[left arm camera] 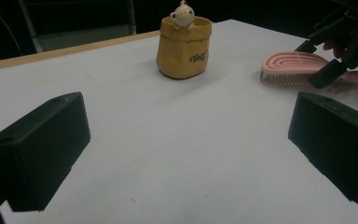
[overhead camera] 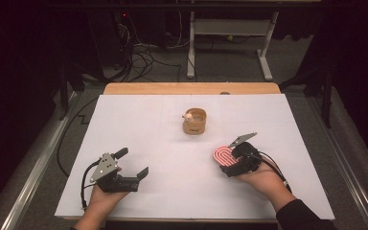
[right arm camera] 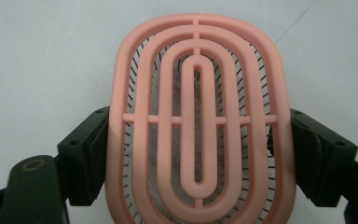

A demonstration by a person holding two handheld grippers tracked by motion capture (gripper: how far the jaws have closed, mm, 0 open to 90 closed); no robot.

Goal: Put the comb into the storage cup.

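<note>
White table [overhead camera: 139, 120], work kept central. Tan pot [overhead camera: 194, 121] with a small figure sits far-centre, untouched, likely the target. Right gripper [overhead camera: 232, 152], near right, jaws clamped on the pink brush [overhead camera: 223, 156] head's sides, bristles down. Left gripper [overhead camera: 133, 165], near left, jaws spread, empty, probably standing by.

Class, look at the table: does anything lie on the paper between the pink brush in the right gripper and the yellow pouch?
Nothing visible does. The pink brush, clamped in the right gripper, faces bare white paper up to the yellow pouch.
</note>
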